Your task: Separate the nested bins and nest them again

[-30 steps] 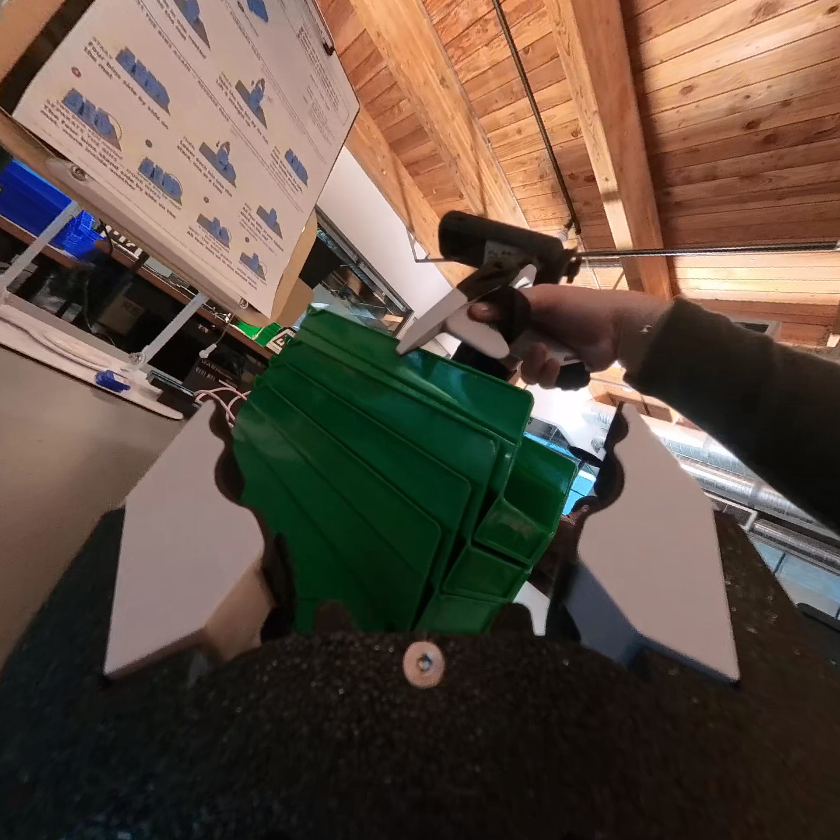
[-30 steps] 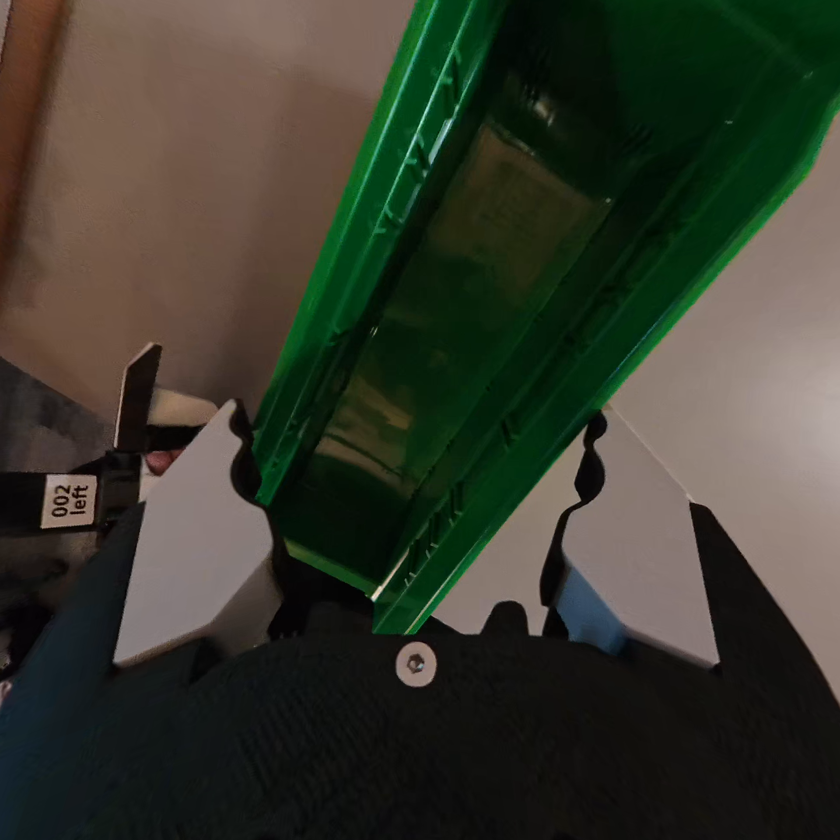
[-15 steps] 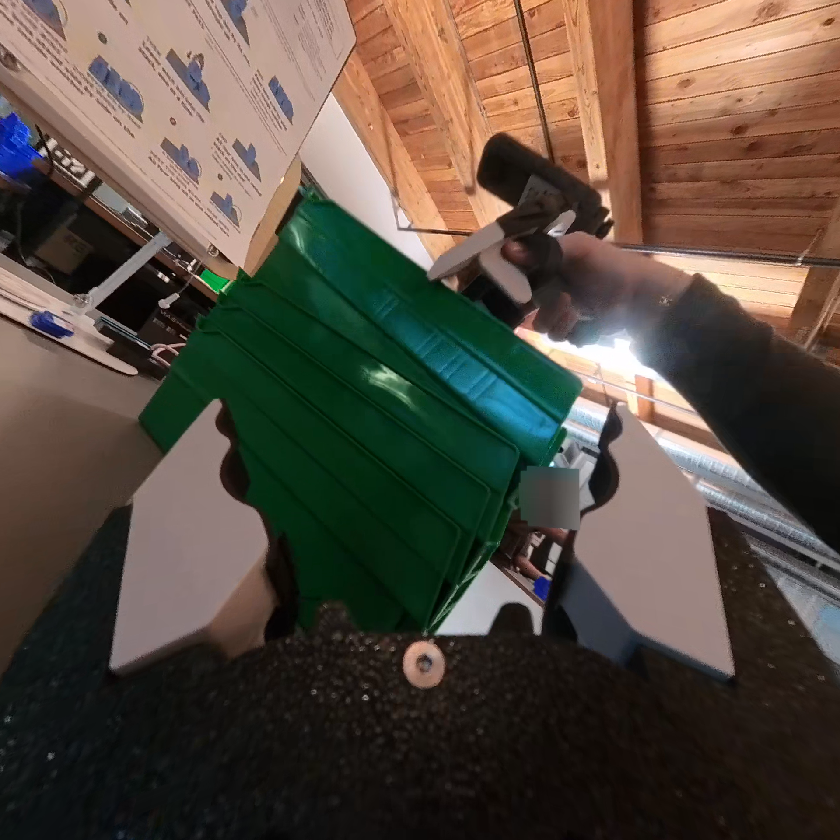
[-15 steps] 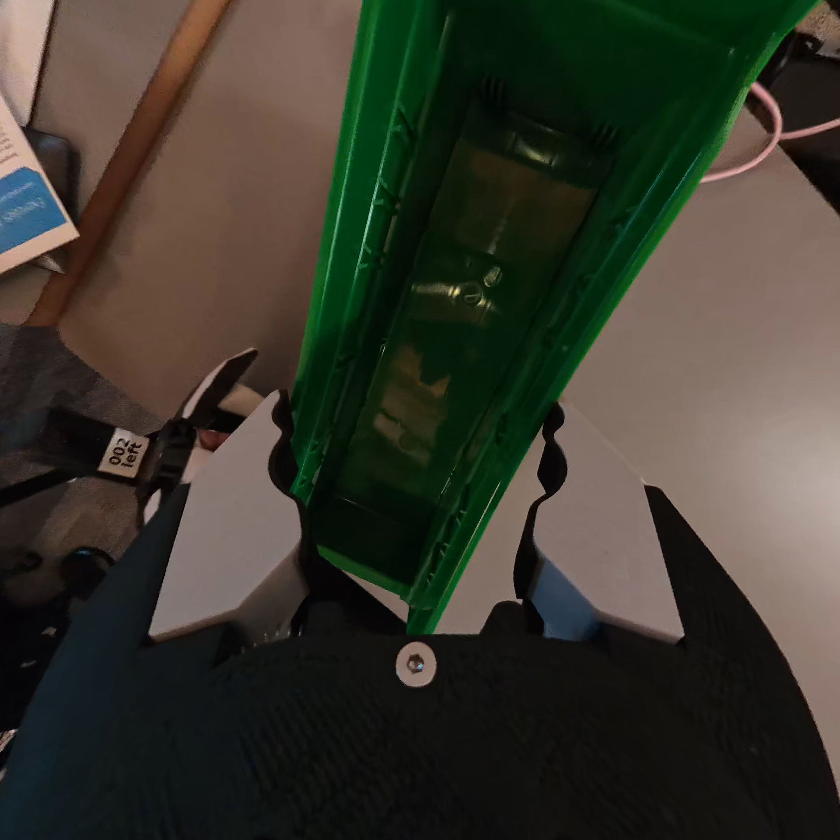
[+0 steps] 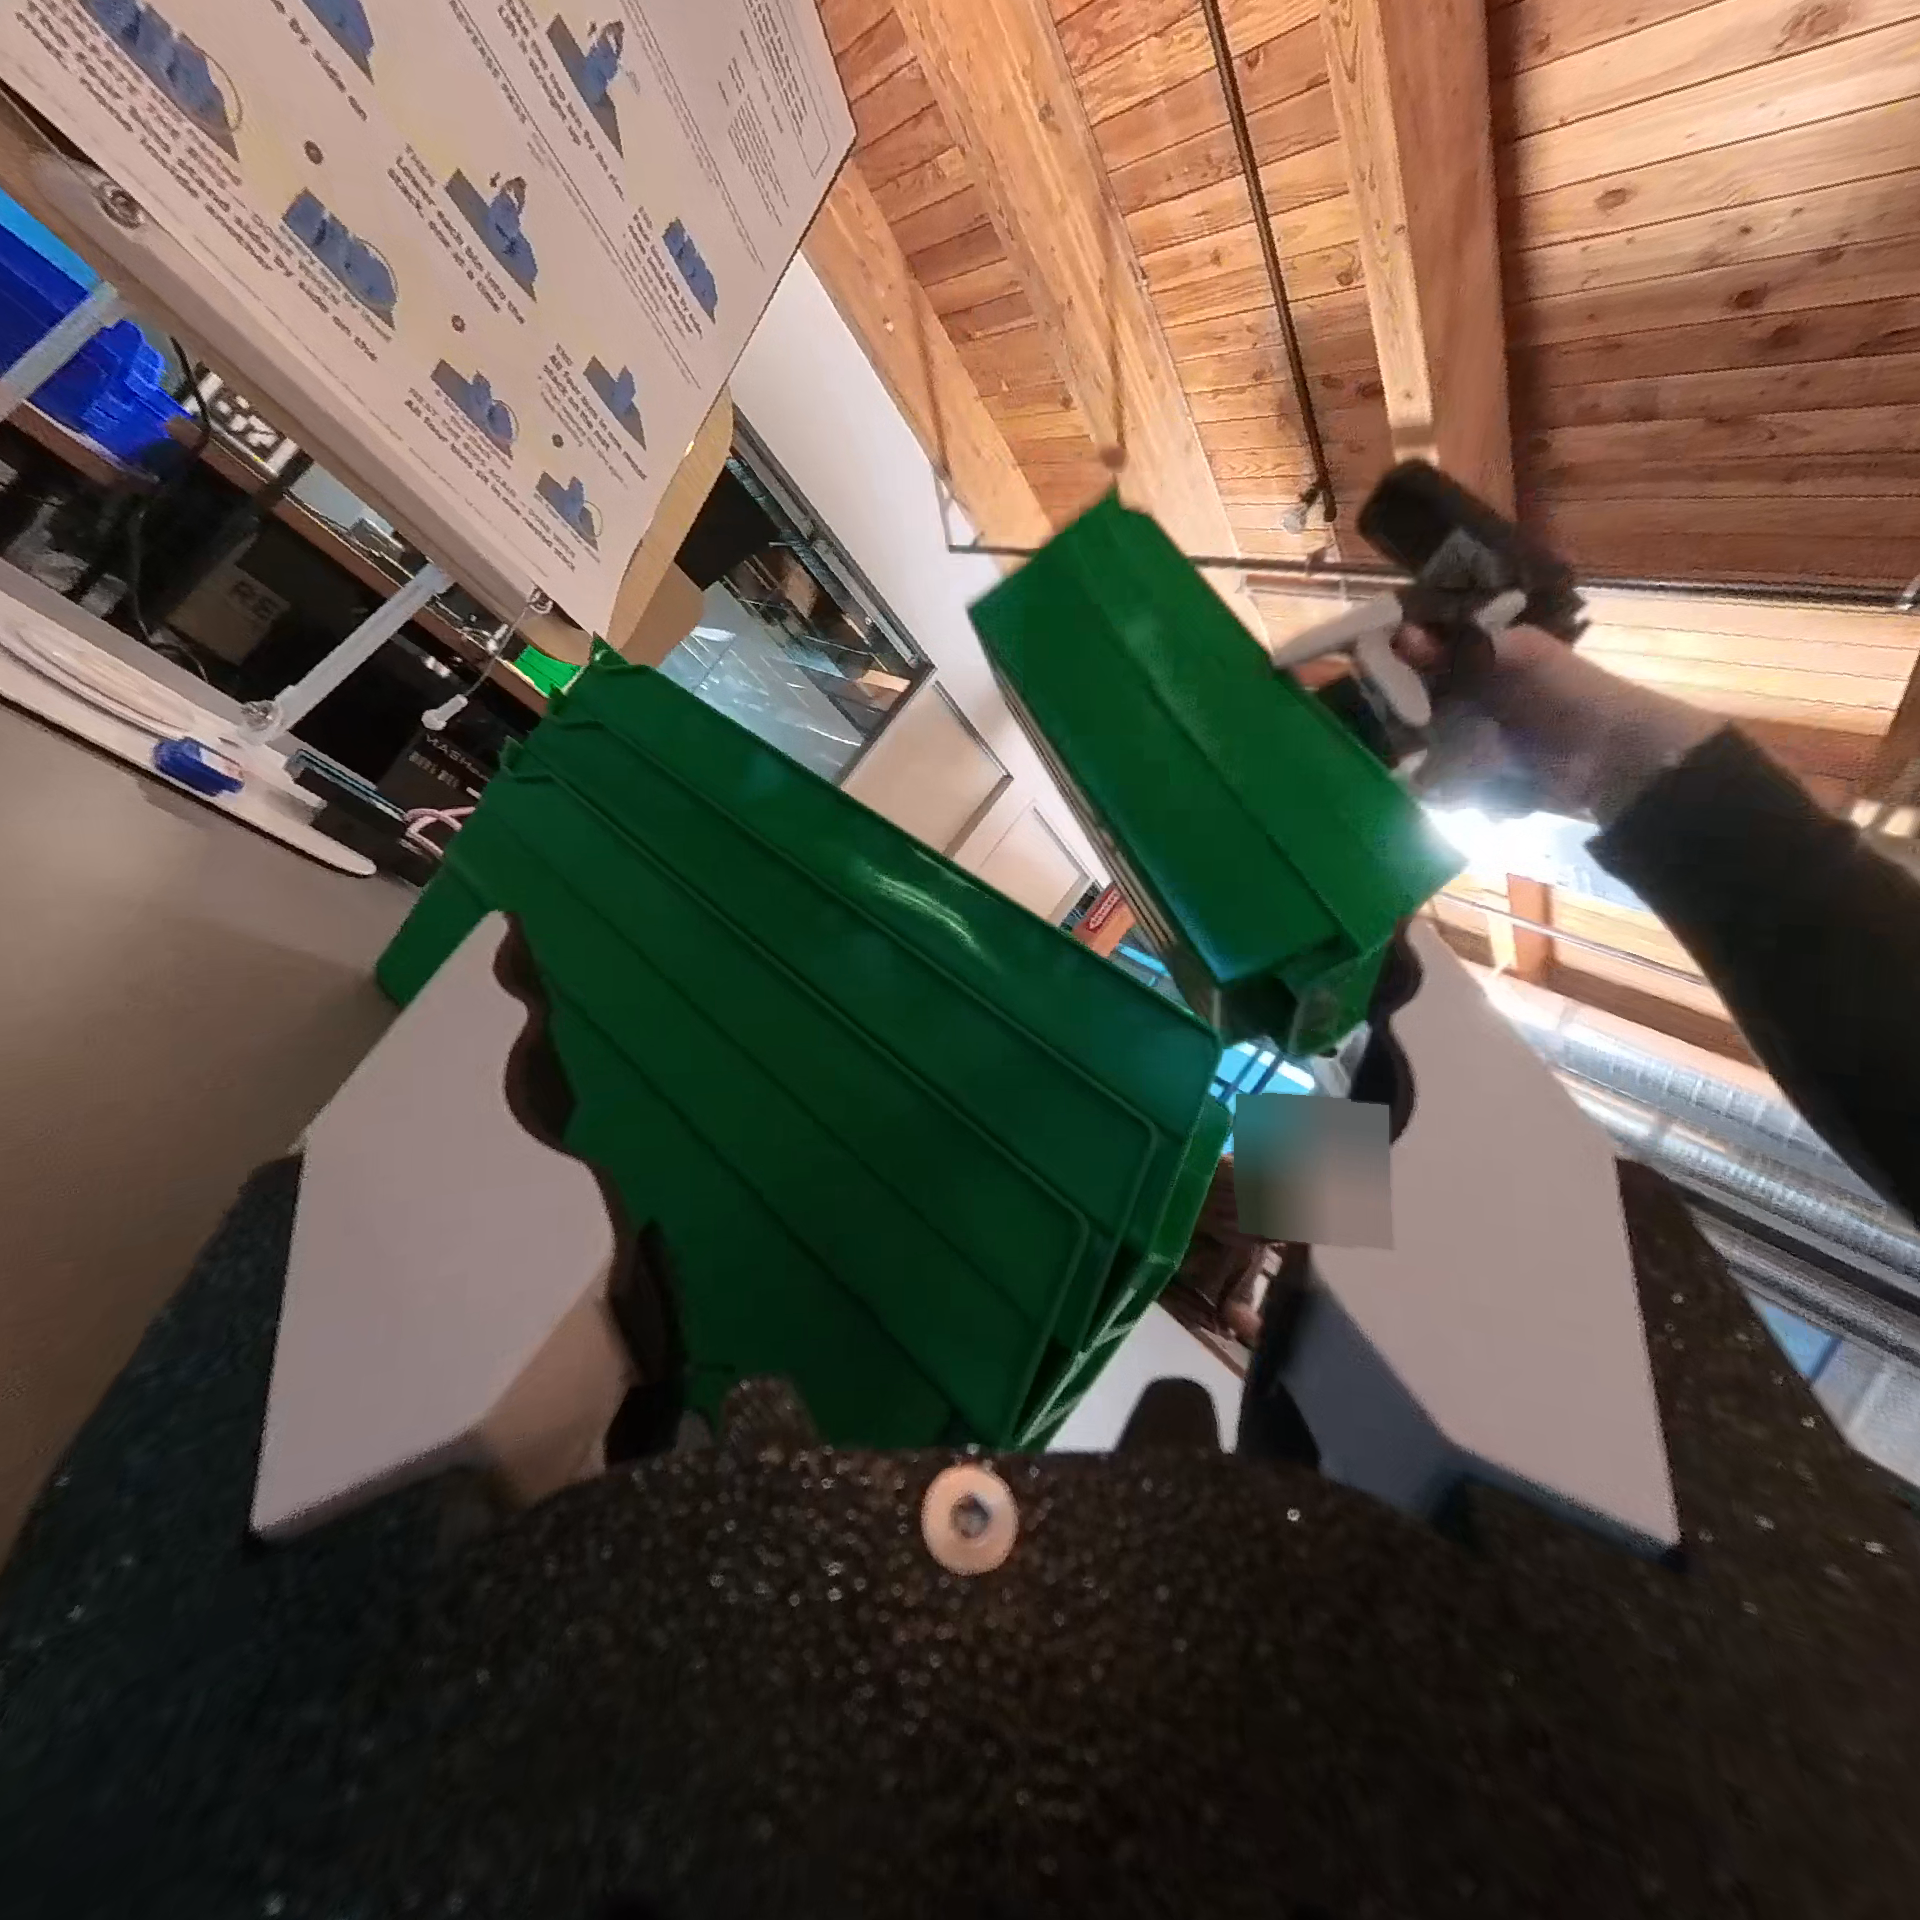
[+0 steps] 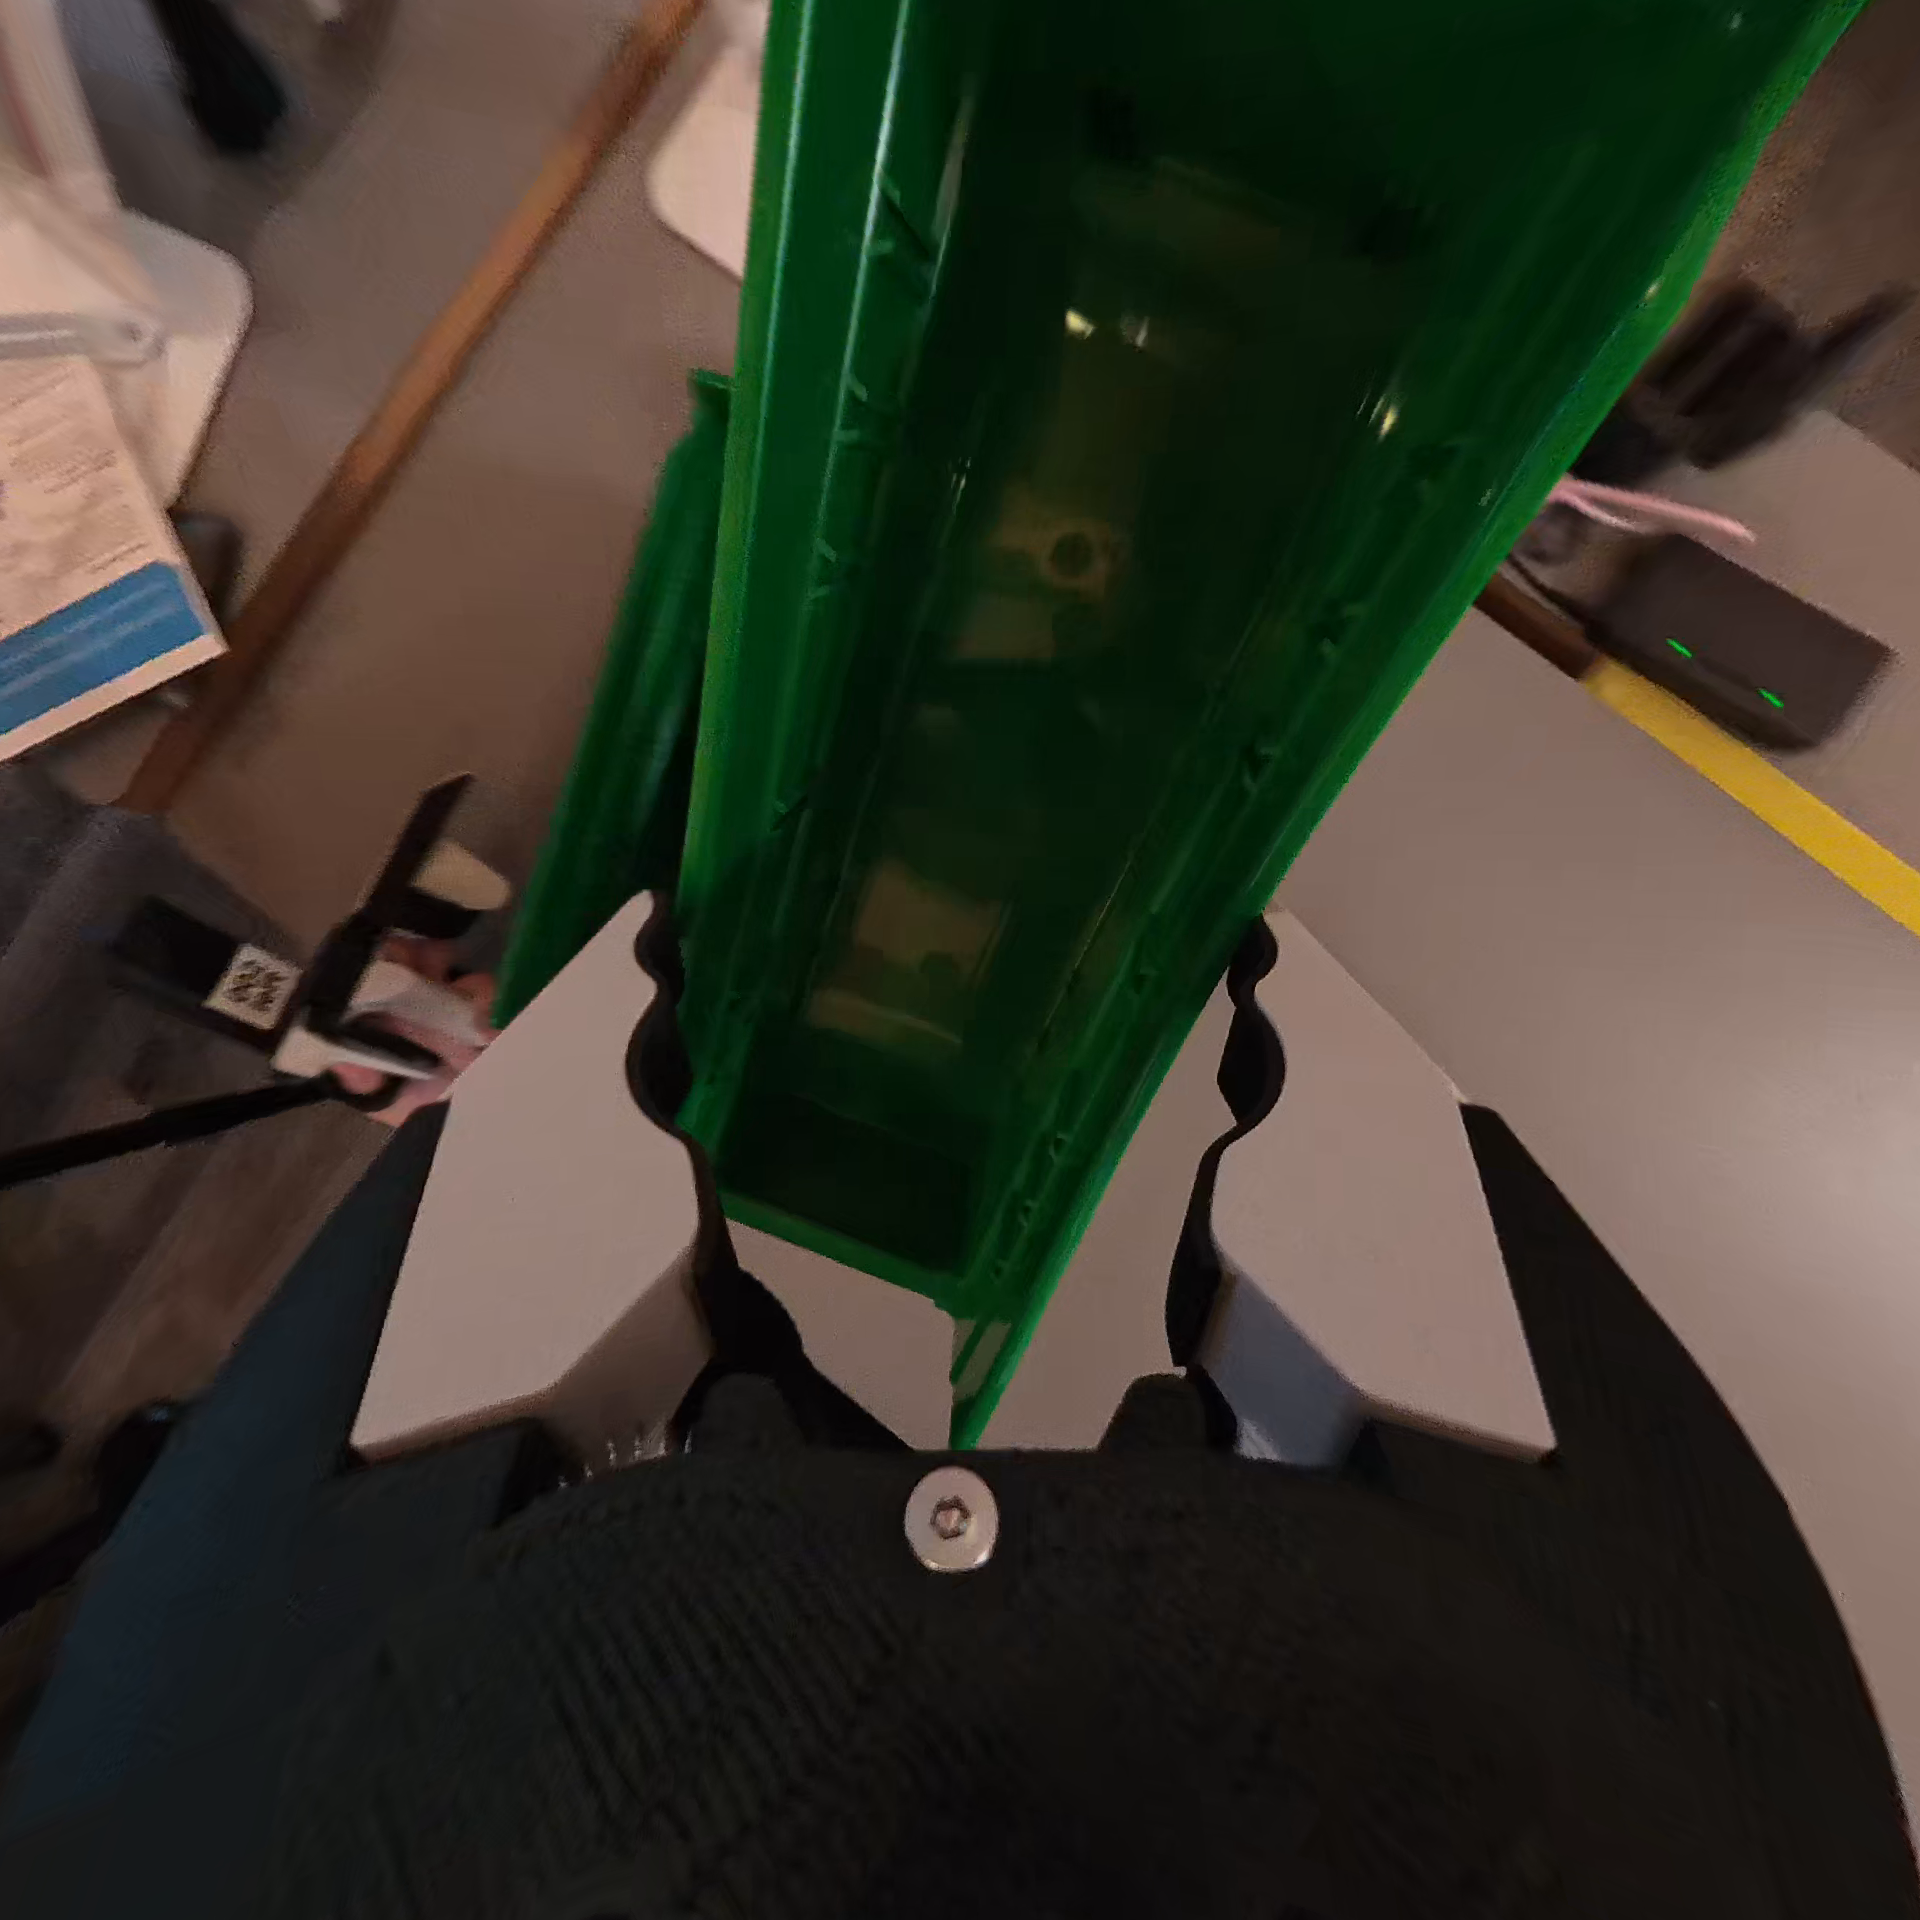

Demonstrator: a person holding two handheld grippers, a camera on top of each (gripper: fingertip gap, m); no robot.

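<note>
Wood-plank ceiling overhead; grey surface below, with a white instruction sheet on a stand behind.

Left hand-held gripper: jaws wide, closed on a stack of green bins; stack tilted, long axis slanting from upper left toward the gripper, far corner at the surface.

Right hand-held gripper: jaws narrowed onto a single green bin, lifted clear of the stack; long axis pointing away from the gripper, open side showing.

Nearby: black box with green lights, yellow strip, papers at the surface edge.
</note>
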